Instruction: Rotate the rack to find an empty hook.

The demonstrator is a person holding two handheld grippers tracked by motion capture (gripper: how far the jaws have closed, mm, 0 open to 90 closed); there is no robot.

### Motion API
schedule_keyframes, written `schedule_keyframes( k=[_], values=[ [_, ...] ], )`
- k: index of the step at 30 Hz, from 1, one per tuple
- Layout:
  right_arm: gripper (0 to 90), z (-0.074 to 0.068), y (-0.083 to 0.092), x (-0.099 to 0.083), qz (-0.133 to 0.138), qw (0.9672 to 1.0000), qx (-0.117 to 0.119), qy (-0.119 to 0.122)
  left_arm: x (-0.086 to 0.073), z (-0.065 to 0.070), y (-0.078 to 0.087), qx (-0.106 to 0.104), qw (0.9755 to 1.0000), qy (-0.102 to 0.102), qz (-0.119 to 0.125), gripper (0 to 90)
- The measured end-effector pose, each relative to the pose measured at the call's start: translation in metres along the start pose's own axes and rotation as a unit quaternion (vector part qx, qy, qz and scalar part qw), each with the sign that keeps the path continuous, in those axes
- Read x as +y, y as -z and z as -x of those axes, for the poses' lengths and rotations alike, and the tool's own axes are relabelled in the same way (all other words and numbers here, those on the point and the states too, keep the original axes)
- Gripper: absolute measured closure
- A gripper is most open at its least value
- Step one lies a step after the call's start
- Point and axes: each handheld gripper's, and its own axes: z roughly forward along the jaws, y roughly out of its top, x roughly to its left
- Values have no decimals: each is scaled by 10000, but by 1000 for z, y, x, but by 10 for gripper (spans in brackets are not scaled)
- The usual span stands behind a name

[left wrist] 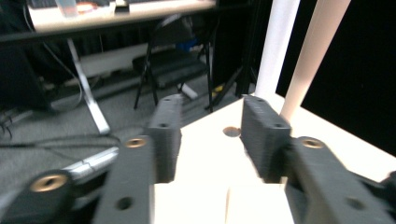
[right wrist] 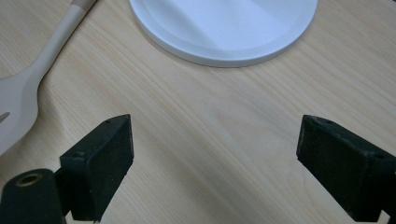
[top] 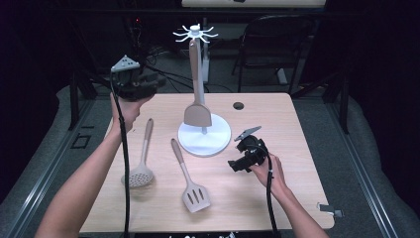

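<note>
One beige solid turner [top: 197, 106] is already hung on the white hook-topped utensil stand [top: 204, 135]. A beige skimmer spoon [top: 140, 167] and a beige slotted turner [top: 190, 182] are left lying on the pale wooden table [top: 277, 124]. The left gripper [top: 132, 82] is held half open and empty; the right gripper [top: 236, 164] is spread wide, with nothing gripped.

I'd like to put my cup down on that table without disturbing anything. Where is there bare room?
The right side, beyond the round white stand base, is bare wood, as is the far right corner past the small dark hole. The left half is crowded: a beige skimmer and a slotted beige spatula lie there.
</note>
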Motion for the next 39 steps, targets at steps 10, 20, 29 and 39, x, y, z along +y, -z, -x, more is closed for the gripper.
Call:
schedule_keyframes(
  k=[10,20,29,39],
  values=[
    [106,-3,-3,0,-113,9999,32,38,-51,-1,1,165,9986,11,-510,255],
    [107,-5,-10,-1,-232,9996,136,134,-100,2,-3,319,9950,144,-940,147],
    [95,-7,-16,-2,-328,9989,330,115,-134,0,-6,333,9921,431,-1126,126],
    [55,-12,-21,-1,-465,9981,375,122,-145,6,-1,390,9907,293,-1270,77]
  ],
)
